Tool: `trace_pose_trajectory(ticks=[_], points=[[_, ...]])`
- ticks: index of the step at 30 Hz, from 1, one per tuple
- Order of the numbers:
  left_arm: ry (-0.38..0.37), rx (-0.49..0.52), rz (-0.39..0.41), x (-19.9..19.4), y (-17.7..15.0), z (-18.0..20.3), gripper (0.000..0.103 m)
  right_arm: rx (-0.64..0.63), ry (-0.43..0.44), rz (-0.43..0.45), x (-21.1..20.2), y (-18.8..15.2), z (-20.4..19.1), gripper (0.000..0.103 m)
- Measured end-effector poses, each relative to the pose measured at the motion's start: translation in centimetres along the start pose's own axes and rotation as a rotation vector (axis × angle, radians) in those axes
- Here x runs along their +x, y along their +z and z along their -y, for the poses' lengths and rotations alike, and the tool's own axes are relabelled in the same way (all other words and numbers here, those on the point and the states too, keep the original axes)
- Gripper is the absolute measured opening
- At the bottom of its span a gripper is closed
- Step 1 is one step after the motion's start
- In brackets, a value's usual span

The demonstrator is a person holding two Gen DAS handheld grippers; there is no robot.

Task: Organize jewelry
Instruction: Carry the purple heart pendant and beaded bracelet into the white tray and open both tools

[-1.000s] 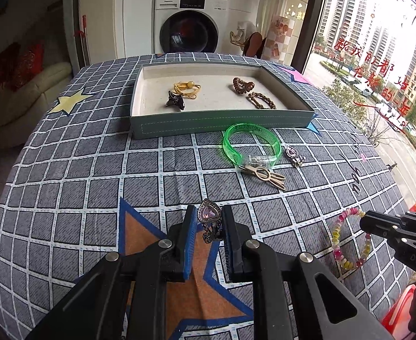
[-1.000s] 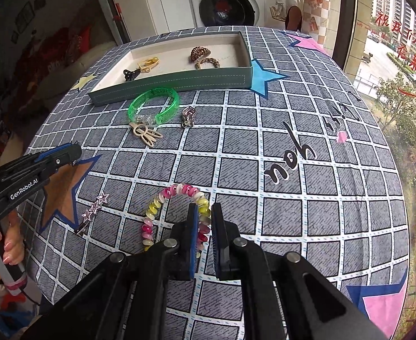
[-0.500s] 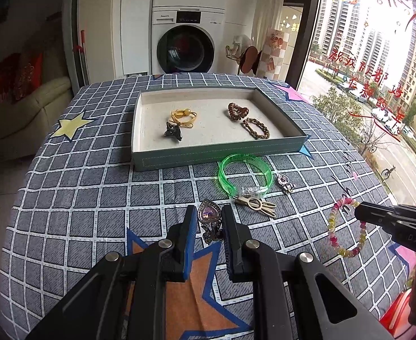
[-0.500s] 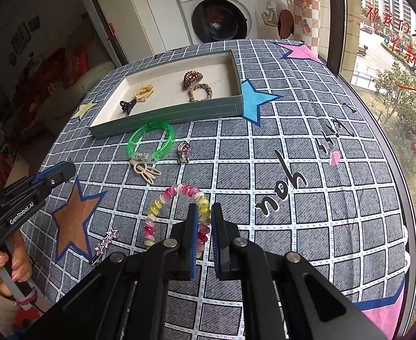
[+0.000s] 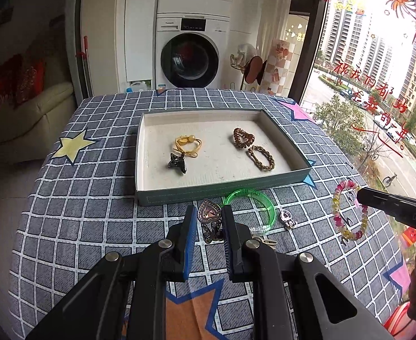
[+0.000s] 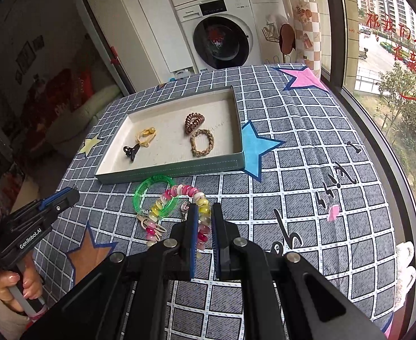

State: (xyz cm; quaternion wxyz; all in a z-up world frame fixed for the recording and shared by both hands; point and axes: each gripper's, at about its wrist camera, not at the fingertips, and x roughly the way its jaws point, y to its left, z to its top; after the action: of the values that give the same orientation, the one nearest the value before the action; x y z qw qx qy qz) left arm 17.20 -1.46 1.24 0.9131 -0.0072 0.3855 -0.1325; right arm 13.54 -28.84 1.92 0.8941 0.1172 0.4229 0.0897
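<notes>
Left tool (image 5: 208,221) clamped on a heart clip (image 5: 209,214), lower middle of frame. Right tool (image 6: 205,221) pinching a bead bracelet (image 6: 176,195), also lower middle. Tray (image 5: 208,195) just beyond, mid-frame, holding hair ties (image 5: 186,144) and a chain bracelet (image 5: 261,157). Green bangle (image 5: 260,198) lying on the worktop (image 5: 80,212).
</notes>
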Motion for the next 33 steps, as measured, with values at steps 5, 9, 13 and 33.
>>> trace_pose_trajectory(ticks=[5, 9, 13, 33], points=[[0.002, -0.016, 0.009, 0.7, 1.8, -0.6, 0.030, 0.003, 0.015, 0.004, 1.1, 2.1, 0.1, 0.010], [0.000, -0.020, 0.012, 2.1, 3.4, -0.8, 0.030, 0.008, 0.021, -0.006, 2.8, 4.0, 0.2, 0.009], [-0.001, -0.015, 0.006, 4.3, 4.9, -0.8, 0.030, 0.013, 0.020, -0.022, 4.9, 5.9, 0.3, 0.009], [0.073, 0.053, -0.093, 15.4, 7.5, 0.8, 0.030, -0.023, -0.043, -0.082, 14.6, 10.9, -0.3, 0.009]])
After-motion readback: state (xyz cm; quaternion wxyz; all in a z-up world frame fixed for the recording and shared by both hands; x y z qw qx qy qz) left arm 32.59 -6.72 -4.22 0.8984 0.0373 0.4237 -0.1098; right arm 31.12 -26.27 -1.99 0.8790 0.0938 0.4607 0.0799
